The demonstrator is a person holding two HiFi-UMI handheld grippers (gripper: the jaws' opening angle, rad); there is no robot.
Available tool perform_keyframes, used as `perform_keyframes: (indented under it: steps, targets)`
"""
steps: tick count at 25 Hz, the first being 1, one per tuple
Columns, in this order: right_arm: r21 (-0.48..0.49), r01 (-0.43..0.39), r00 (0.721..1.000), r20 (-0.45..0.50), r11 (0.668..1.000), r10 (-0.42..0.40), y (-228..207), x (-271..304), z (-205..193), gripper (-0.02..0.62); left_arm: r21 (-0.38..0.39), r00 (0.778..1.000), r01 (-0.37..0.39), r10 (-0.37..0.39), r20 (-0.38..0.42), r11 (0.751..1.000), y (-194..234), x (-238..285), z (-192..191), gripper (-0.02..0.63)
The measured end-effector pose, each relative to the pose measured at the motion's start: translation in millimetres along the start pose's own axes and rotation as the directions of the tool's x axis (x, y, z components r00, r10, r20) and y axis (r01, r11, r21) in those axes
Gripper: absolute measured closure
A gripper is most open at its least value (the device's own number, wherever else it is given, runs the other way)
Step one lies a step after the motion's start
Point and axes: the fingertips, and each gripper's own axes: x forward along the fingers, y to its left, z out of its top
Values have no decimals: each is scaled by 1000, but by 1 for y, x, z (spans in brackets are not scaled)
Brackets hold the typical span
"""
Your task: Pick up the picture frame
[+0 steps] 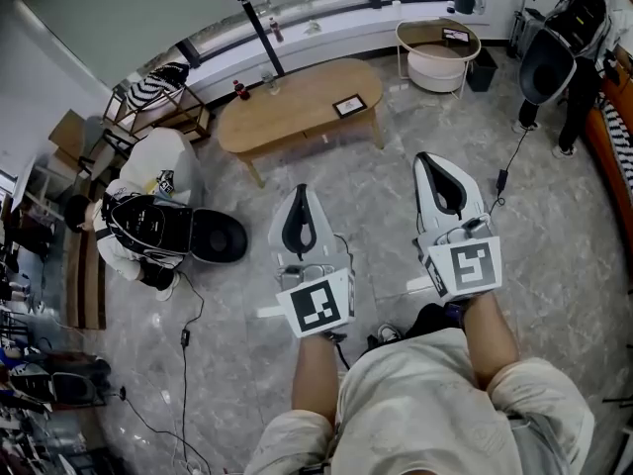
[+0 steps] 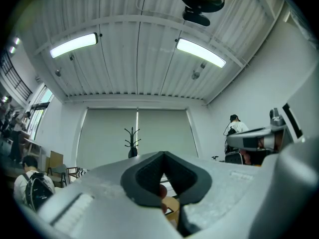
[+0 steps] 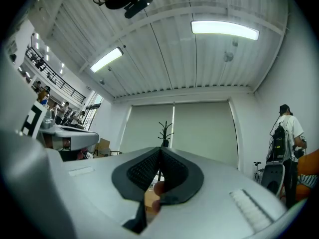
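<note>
L gripper [image 1: 301,192]: jaws shut tight, nothing in them. R gripper [image 1: 428,158], just beside it on the right: shut too, empty. Both held up over the floor [image 1: 554,265], tips tilted up a bit. Picture frame [image 1: 349,106] well ahead of both, flat on the wooden table [image 1: 287,117], near its right end. Not touched yet. Off left of L gripper: person [image 1: 163,161] w/ black backpack [image 1: 148,224], low on the floor.

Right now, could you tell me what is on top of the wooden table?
On the table, the picture frame lies near the right end. Two items, too small to identify, stand toward the left, where a black pole covers a little.
</note>
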Motion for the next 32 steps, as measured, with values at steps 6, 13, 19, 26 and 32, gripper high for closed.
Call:
perform_keyframes:
  steps: [6, 13, 19, 26, 32]
  targets:
    - [2, 9, 1000, -19, 1000, -9, 5, 1, -7, 594, -16, 1000, 15, -15, -5, 1000, 0, -1, -5, 603]
    - [-16, 6, 999, -32, 1000, -6, 1, 13, -16, 594, -8, 999, 34, -34, -13, 999, -4, 12, -15, 603]
    - [-24, 3, 999, -35, 1000, -4, -3, 31, -27, 594, 1, 1000, 26, -26, -16, 1000, 0, 26, -21, 603]
    - [-18, 6, 999, -36, 1000, -6, -28, 63, -40, 594, -3, 1000, 12, -12, -13, 1000, 0, 65, -33, 603]
    - [-12, 11, 999, -46, 1000, -11, -60, 100, -56, 594, -8, 1000, 9, -9, -18, 1000, -8, 115, -45, 603]
